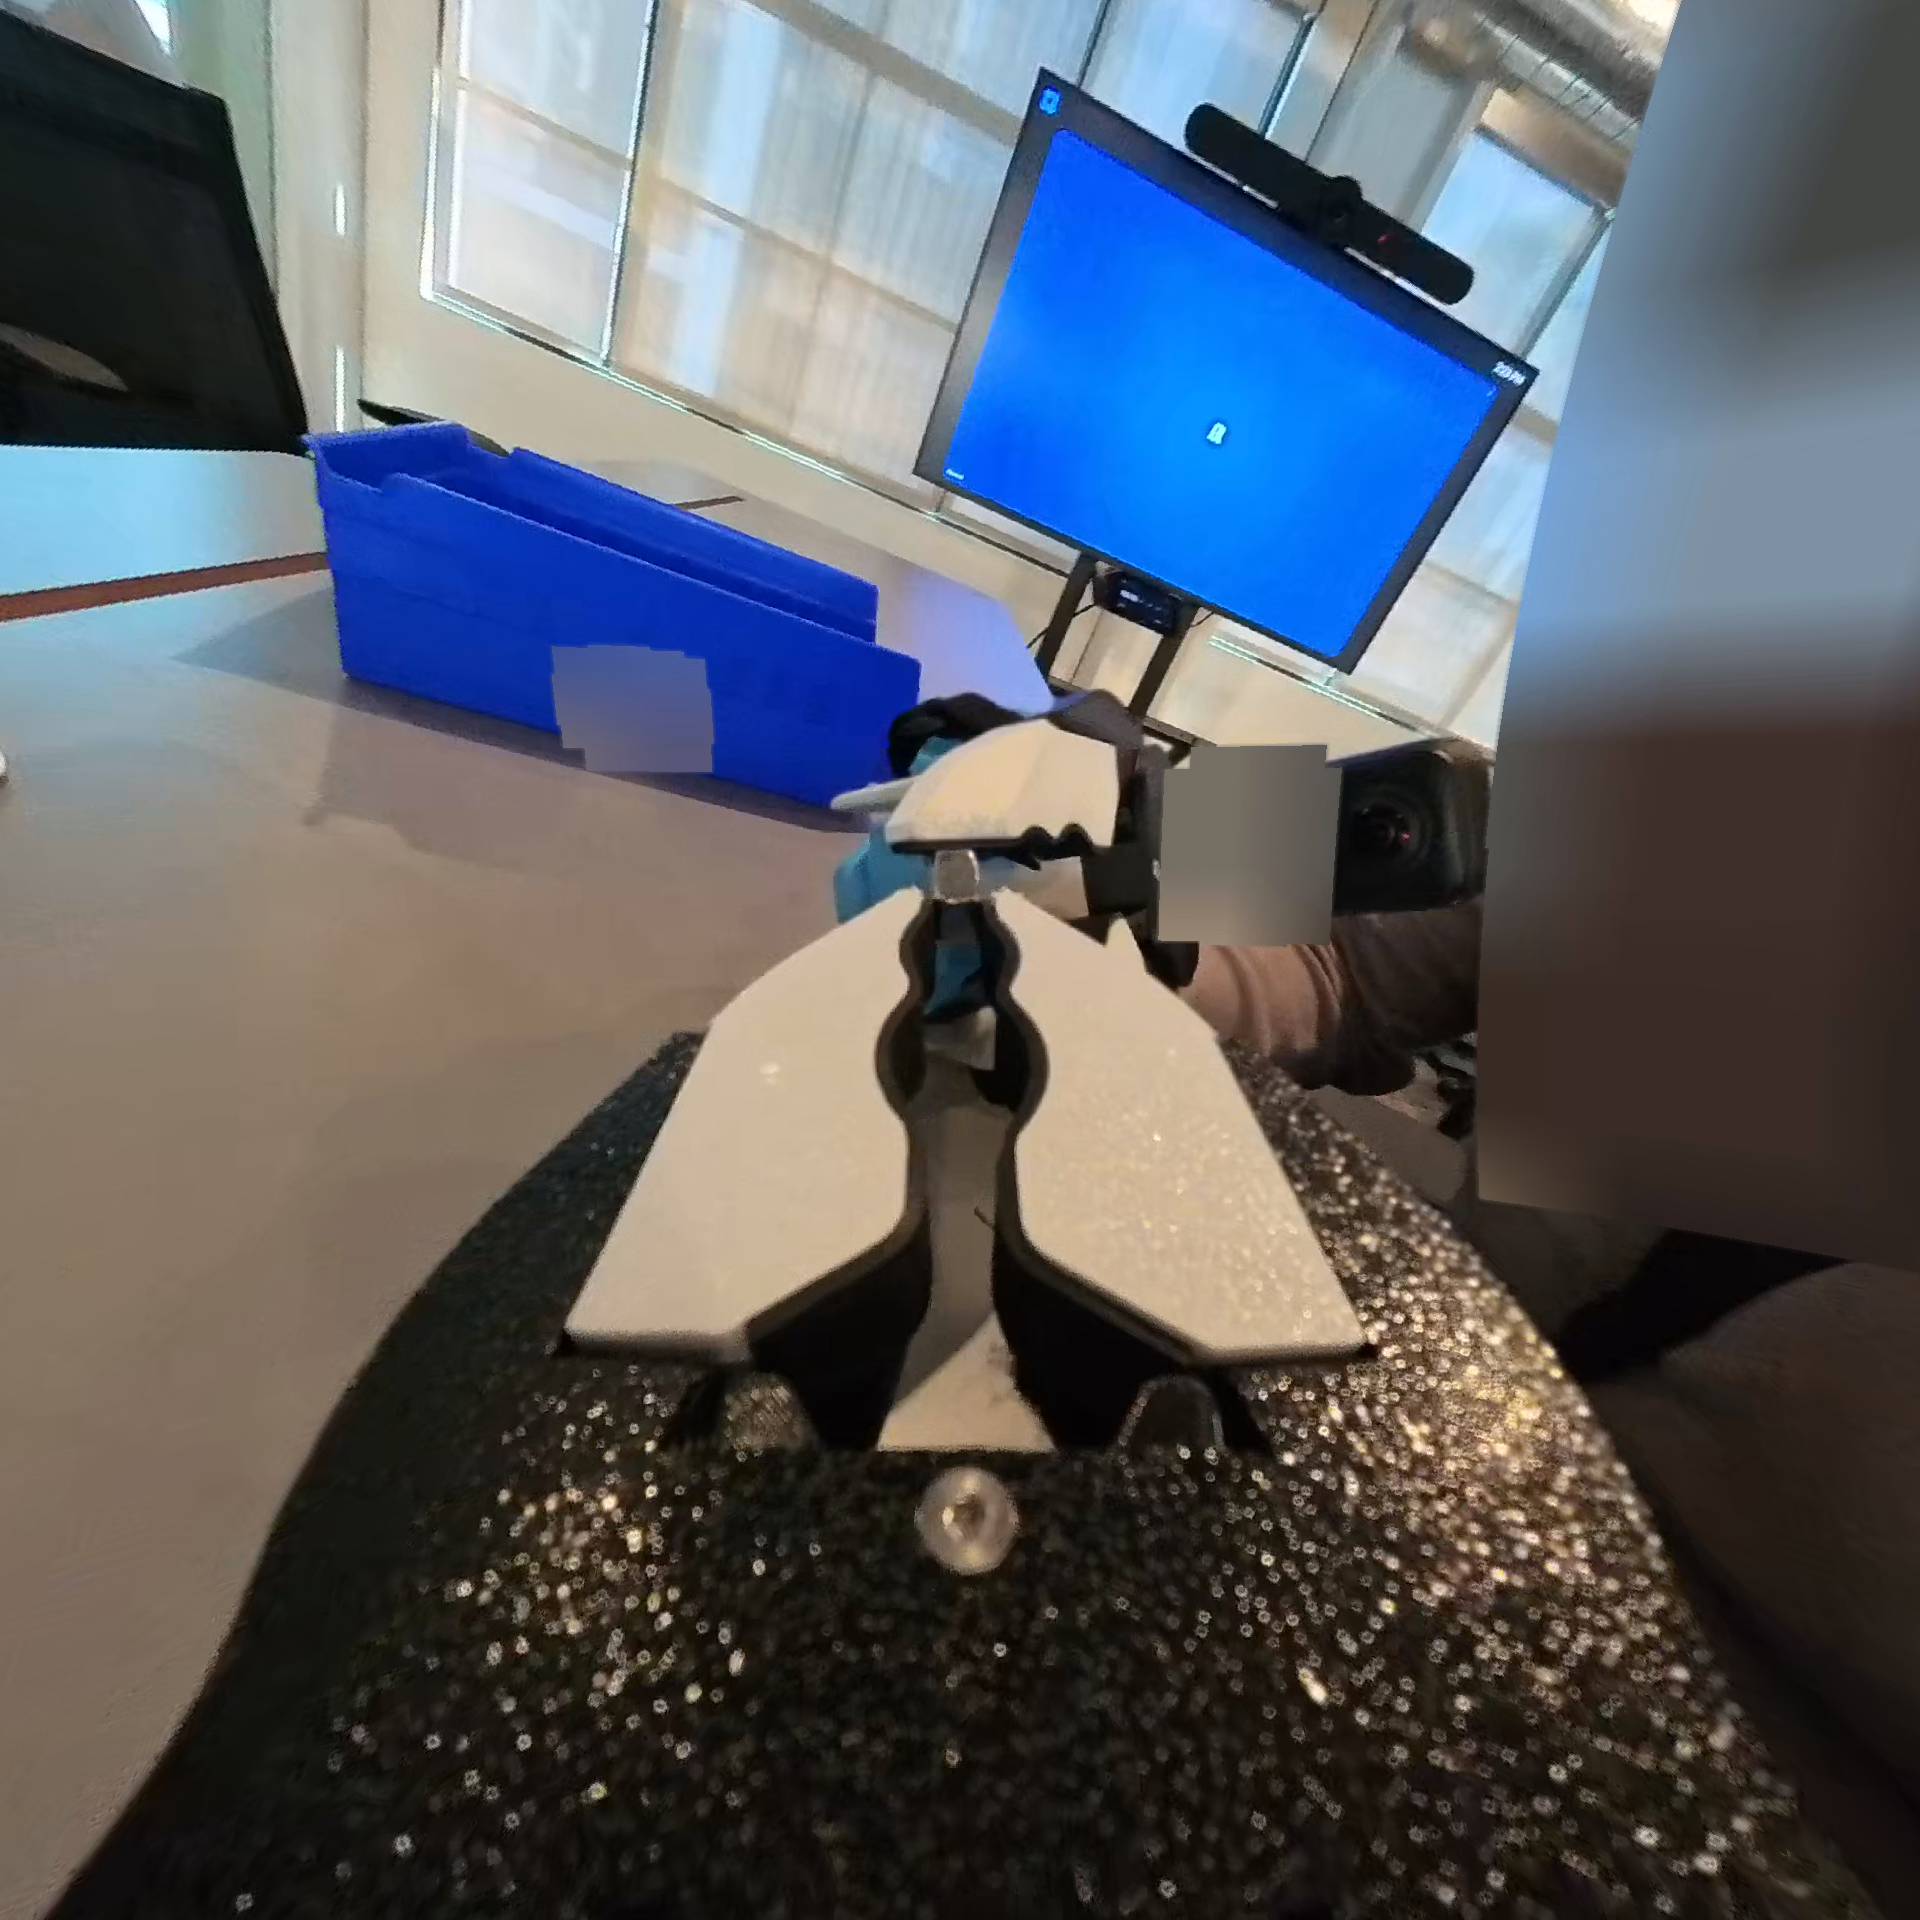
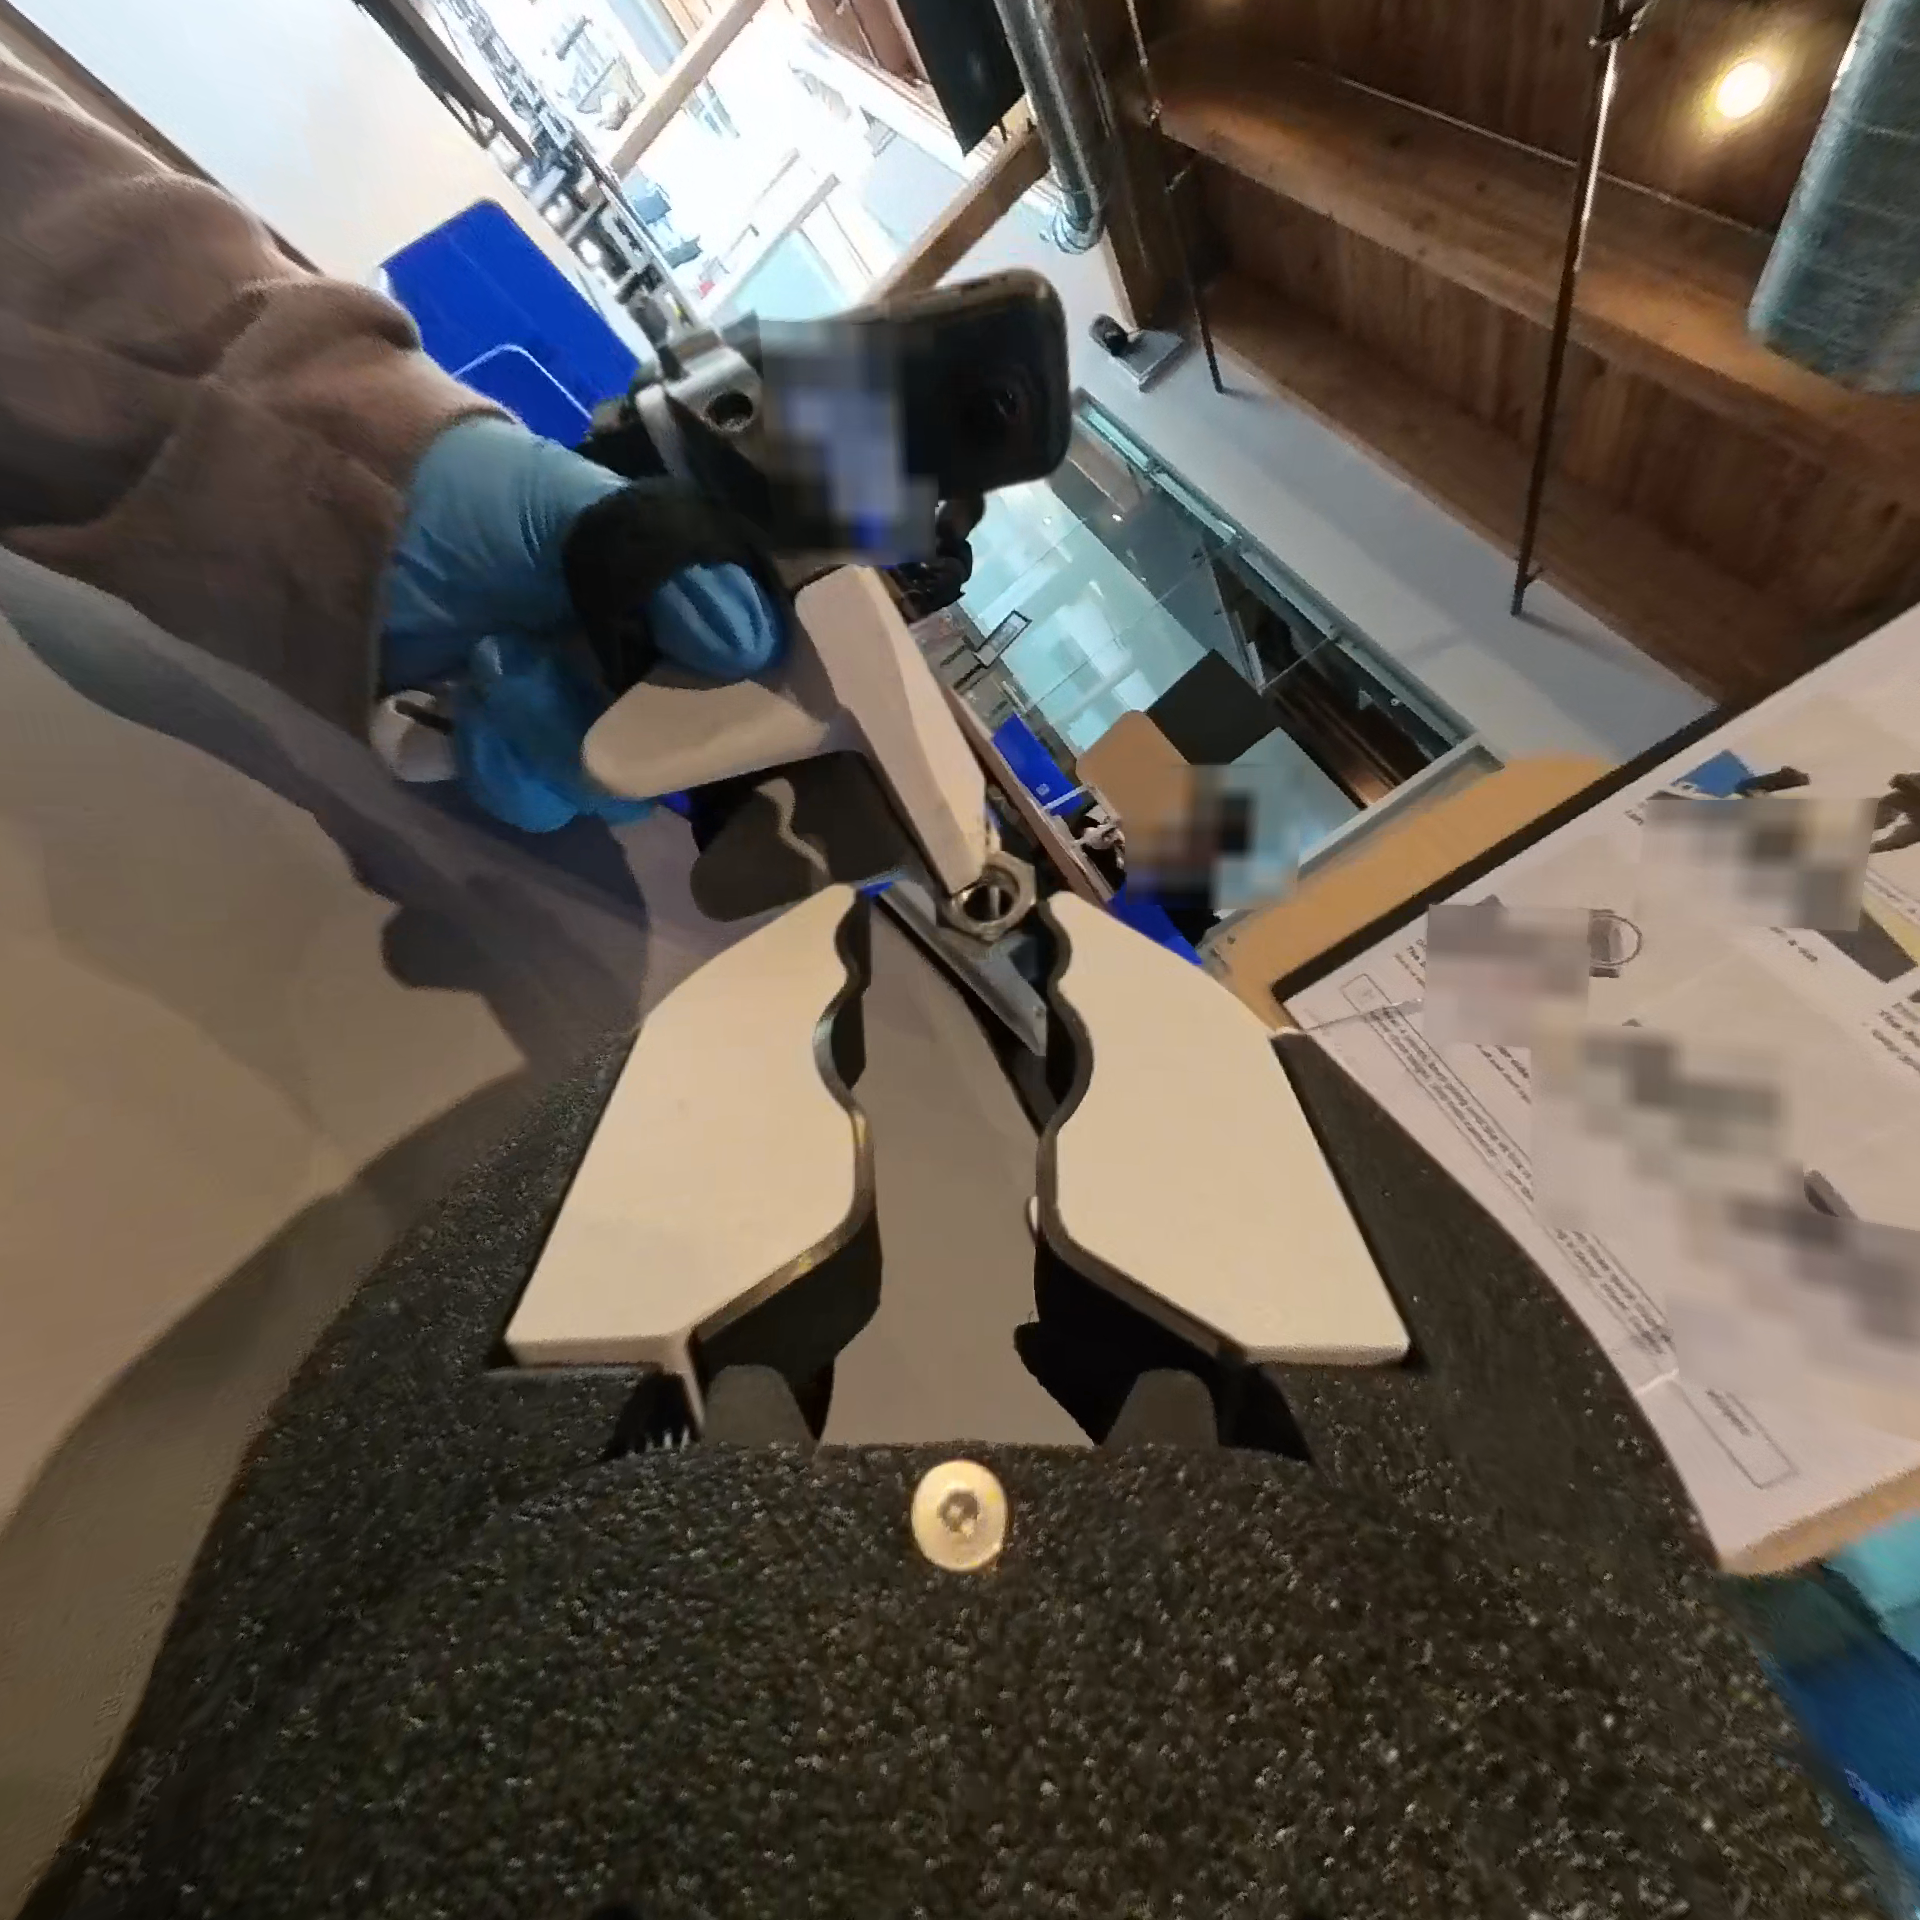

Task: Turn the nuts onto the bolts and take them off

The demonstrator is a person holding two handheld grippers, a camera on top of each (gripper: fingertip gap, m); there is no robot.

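- the nut (image 2: 985,906) is small, hard metal, so i think it is light and a bit slippery; best to pinch it on its flat sides
- in the right wrist view the nut sits in the middle of the frame, just past the right gripper (image 2: 951,914)
- the right gripper's two fingers stand apart with a wide gap, and the nut is at their tips; i cannot tell if they press on it
- the left gripper (image 1: 961,899) has its jaws almost shut, pinching a small shiny bolt (image 1: 958,875) in the middle of the left wrist view
- a hand in a blue glove (image 2: 520,623) holds the left gripper at the upper left of the right wrist view
- a blue bin (image 1: 582,613) sits on the grey table (image 1: 312,987) at the left
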